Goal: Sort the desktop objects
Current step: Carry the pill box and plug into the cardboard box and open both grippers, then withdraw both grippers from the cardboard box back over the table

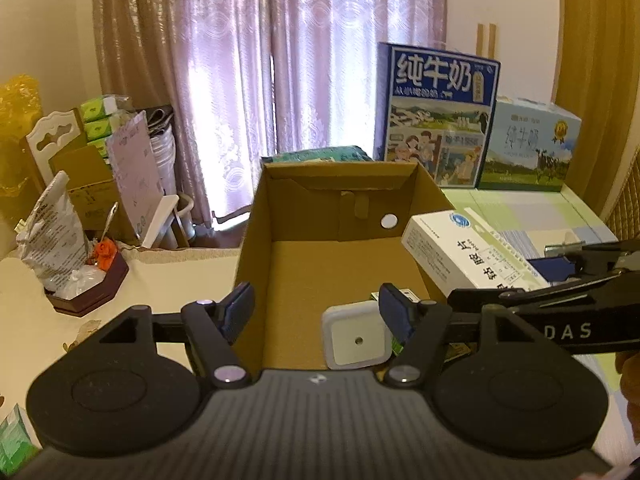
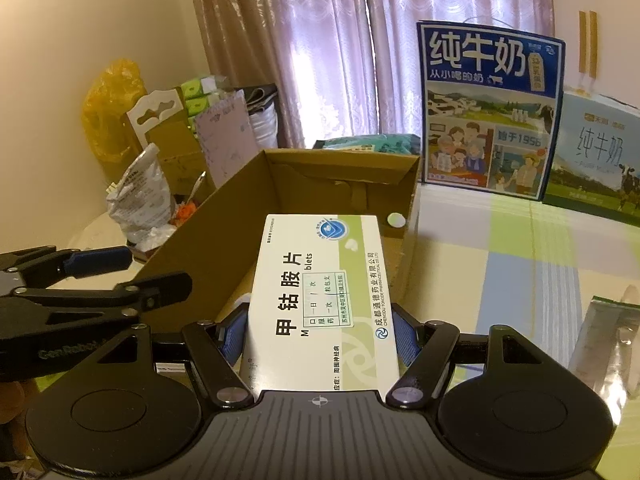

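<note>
Right gripper (image 2: 318,330) clamps the medicine box (image 2: 320,300) above the cardboard box (image 2: 224,248); left gripper (image 1: 316,312) gapes empty. Lower it inside beside the white square (image 1: 356,340), then release.

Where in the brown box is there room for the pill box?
The cardboard box has bare floor in the middle and back, by the wall with the white dot. The near right corner is crowded: a white square thing lies there. The right tool holds the pill box above.
</note>
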`<state>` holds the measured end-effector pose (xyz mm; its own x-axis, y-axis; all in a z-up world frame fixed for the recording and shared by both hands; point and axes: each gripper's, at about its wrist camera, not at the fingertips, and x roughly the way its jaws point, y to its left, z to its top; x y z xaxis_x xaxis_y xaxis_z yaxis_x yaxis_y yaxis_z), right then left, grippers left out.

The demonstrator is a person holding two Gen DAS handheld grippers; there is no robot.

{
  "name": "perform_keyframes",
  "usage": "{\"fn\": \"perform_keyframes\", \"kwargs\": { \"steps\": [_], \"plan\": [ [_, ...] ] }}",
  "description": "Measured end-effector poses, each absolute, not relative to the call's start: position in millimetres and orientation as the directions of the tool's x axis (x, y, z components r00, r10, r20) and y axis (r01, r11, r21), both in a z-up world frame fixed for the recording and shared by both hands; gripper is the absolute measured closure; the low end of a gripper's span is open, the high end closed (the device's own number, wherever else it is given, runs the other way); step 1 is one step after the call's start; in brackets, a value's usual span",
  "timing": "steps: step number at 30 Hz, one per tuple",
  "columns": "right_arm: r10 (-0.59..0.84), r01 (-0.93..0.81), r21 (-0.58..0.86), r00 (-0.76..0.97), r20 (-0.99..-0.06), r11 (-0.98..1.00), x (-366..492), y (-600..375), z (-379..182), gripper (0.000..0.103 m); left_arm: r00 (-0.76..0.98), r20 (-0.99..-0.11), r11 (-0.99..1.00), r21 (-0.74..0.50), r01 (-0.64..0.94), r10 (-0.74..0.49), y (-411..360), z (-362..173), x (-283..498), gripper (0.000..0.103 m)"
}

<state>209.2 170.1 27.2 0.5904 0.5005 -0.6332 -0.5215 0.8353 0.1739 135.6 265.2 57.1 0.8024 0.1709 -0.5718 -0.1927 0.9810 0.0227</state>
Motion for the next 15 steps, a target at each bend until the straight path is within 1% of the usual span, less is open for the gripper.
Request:
{"fn": "perform_keyframes", "kwargs": {
  "steps": [7, 12, 15],
  "plan": [
    [0.534, -0.532, 0.213, 0.574, -0.621, 0.820, 208, 180, 29, 0.035, 0.815, -0.544, 0.973, 0.006, -0.233, 0.198, 274, 69, 117, 0.036],
    [0.525, -0.519, 0.213, 0.585, -0.618, 0.828, 207, 177, 31, 0.024, 0.814, -0.541, 0.968, 0.004, -0.250, 0.212, 277, 72, 106, 0.036],
    [0.510, -0.504, 0.207, 0.594, -0.622, 0.839, 205, 168, 32, 0.023, 0.814, -0.542, 0.968, -0.005, -0.252, 0.209, 276, 73, 99, 0.036]
  ]
}}
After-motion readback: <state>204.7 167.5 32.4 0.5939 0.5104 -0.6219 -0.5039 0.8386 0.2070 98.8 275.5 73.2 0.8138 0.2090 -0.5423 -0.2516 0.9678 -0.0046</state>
